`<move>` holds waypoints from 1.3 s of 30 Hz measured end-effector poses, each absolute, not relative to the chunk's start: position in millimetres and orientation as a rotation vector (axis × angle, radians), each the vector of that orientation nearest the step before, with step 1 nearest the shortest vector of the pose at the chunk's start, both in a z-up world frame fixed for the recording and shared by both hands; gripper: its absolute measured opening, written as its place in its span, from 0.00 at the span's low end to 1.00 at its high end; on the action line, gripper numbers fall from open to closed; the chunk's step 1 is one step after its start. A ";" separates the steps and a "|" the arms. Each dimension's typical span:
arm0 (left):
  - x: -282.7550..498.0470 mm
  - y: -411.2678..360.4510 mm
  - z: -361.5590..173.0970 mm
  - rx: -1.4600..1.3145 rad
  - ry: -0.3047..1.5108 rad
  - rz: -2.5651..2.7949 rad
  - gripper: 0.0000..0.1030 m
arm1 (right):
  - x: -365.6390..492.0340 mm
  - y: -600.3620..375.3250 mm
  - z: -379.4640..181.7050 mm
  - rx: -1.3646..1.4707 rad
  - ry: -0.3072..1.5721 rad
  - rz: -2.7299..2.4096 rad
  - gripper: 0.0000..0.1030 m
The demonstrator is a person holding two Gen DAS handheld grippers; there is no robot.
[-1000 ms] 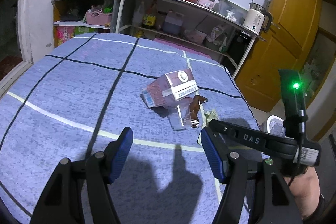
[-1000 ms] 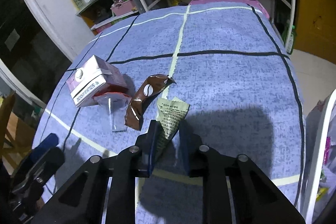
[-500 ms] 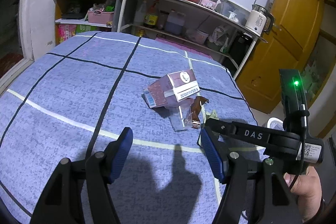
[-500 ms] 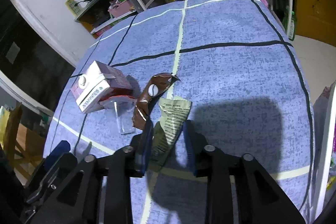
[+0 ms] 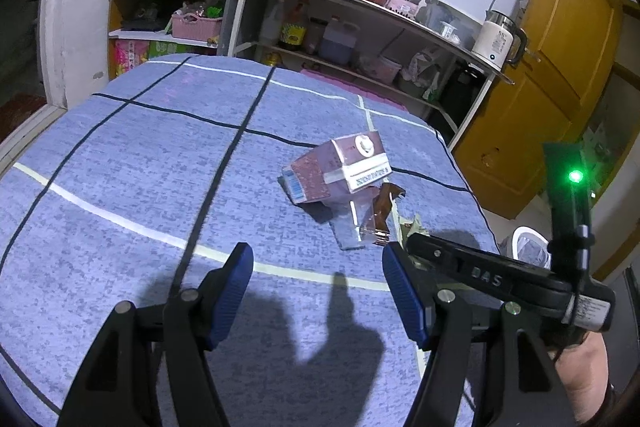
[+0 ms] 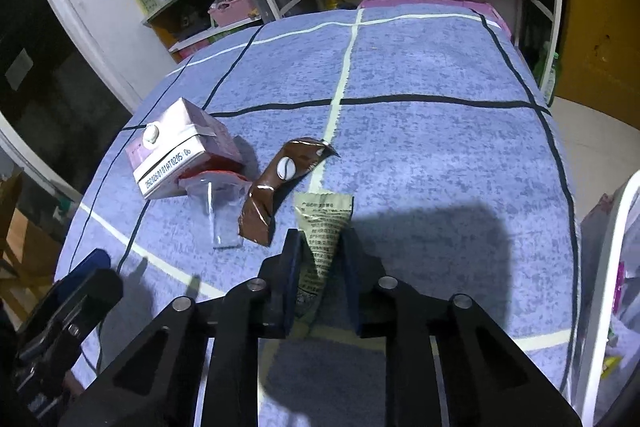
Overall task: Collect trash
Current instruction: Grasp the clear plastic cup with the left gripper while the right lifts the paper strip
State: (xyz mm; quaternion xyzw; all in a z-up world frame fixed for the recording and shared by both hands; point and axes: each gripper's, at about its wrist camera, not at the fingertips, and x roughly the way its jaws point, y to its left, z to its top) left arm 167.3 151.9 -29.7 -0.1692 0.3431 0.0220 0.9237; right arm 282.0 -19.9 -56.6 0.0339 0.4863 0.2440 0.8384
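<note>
A blue checked tablecloth (image 6: 420, 155) covers the table where the trash lies clustered: a pink drink carton (image 6: 180, 151), a clear plastic sleeve (image 6: 220, 211) just beside it, a brown wrapper (image 6: 276, 187), then a green printed wrapper (image 6: 324, 227). The right gripper (image 6: 320, 267), whose jaws have just been closing, now pinches that green wrapper (seemingly lifted slightly off the cloth), so the first piece looks secured for binning. The left gripper (image 5: 316, 291) hovers spread wide, empty.
</note>
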 end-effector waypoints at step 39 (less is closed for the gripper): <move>199.8 105.4 -48.6 -0.327 0.802 0.069 0.28 | 258.7 -103.4 -43.5 0.214 0.985 0.577 0.16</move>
